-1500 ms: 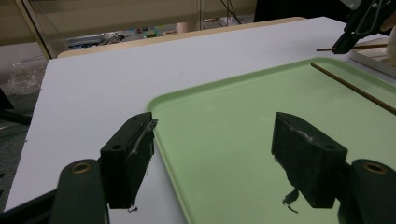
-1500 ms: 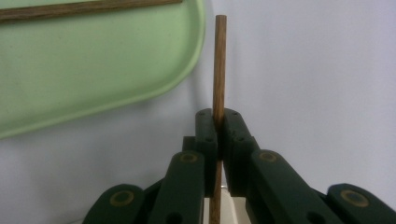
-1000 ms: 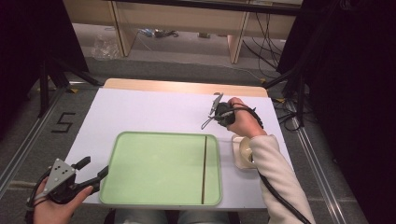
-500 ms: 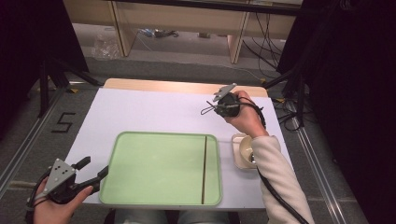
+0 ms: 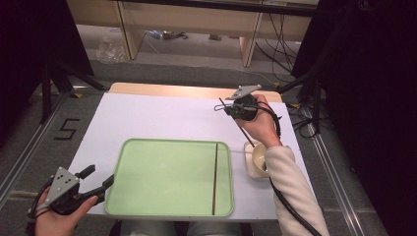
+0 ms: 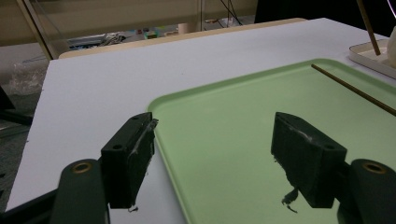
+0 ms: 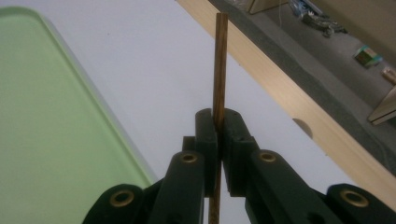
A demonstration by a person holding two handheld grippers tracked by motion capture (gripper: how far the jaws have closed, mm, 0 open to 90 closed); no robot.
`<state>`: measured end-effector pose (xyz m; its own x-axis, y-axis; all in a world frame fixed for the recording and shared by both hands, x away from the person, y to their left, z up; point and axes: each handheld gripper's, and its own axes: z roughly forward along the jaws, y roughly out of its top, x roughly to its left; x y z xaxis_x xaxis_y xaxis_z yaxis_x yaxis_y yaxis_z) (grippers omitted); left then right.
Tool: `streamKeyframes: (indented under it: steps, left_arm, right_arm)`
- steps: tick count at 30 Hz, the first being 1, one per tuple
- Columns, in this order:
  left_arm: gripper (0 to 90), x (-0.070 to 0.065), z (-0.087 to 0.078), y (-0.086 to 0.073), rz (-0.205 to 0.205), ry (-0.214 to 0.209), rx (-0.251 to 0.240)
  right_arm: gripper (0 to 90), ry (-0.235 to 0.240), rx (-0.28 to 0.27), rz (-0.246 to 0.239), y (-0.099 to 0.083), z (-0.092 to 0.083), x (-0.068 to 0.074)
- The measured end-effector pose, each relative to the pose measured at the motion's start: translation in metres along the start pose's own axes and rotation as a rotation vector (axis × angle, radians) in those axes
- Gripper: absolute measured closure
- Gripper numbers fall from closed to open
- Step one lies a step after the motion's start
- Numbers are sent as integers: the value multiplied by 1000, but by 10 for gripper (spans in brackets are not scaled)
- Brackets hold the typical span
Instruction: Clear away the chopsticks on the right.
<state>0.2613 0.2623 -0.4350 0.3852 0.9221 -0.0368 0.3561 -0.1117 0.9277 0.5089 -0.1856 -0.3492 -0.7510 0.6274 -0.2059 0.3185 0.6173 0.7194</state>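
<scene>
Wooden and thin, a chopstick (image 7: 219, 70) is clamped between the jaws of the right tongs (image 5: 231, 108), which a hand (image 5: 258, 125) holds above the white worktop (image 5: 162, 115) at about 2 o'clock from the green tray (image 5: 167, 174). In the high view the stick (image 5: 243, 130) slants from the tongs down toward 5 o'clock, its lower end over a small cream dish (image 5: 253, 164) that sits just beside the tray's right edge. In the right gripper view the jaws stand pressed together on the stick, which runs straight up between them and on past the tips, with the worktop and its pale wooden edge behind.

A second chopstick (image 5: 215, 177) lies flat in the tray, parallel to its right rim and close to it, running from 12 to 6 o'clock.

Left tongs (image 5: 101, 184) rest in the other hand (image 5: 56, 216) at the tray's 8 o'clock corner. Their jaws stand wide apart with nothing between them; in the left gripper view (image 6: 212, 158) one jaw is over the worktop and the other over the tray (image 6: 224, 112), with the lying chopstick (image 6: 355, 91) at 2 o'clock.
</scene>
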Motion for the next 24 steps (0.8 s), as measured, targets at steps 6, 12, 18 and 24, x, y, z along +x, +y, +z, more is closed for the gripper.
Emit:
streamKeyframes:
  steps: [6,12,18,24]
  left_arm:
    - [298,0,1,0,-1,-3,-9]
    - [298,0,1,0,0,-2,-9]
    - [298,0,1,-1,-1,-1,-7]
    - [298,0,1,-1,-1,-1,-7]
  right_arm:
    - [870,-8,-89,92,-2,-9,1]
    - [870,-19,-181,191,-6,-18,6]
    - [870,-18,-250,266,-6,-25,10]
    - [871,-25,-278,272,-3,-33,11]
